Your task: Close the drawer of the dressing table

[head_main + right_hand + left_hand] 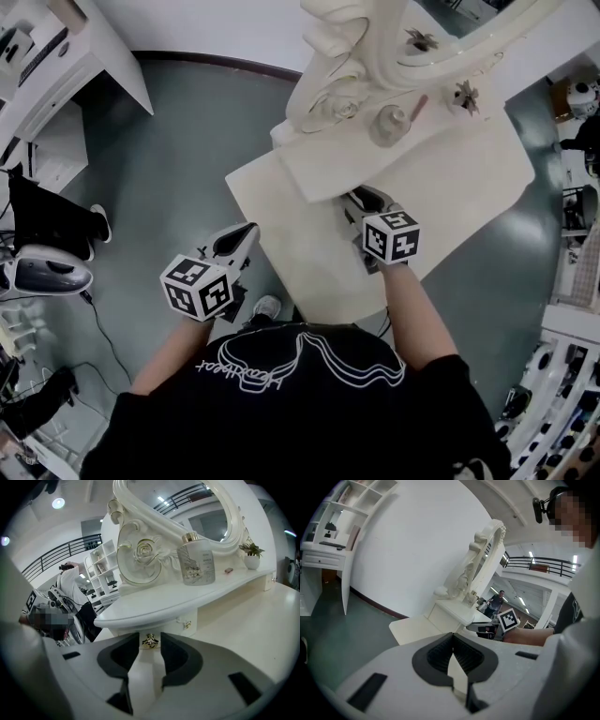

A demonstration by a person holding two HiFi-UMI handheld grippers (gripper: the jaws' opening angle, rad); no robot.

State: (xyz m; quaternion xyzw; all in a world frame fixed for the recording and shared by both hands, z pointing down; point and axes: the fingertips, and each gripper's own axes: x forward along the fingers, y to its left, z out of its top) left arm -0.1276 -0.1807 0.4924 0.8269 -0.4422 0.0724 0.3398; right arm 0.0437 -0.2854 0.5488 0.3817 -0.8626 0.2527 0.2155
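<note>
The white dressing table carries a raised shelf below an ornate mirror. A small drawer front with a gold knob sits just under the shelf's rim. My right gripper is open, and the knob stands between its black pads with a little gap on each side. From the head view the right gripper reaches under the shelf's edge. My left gripper is shut on nothing and hangs off the table's left corner, beside the table in the head view.
A glass perfume bottle and a small potted plant stand on the shelf. A second gold knob is on the unit's side face. White shelving, a black bag and cables lie left on the grey floor.
</note>
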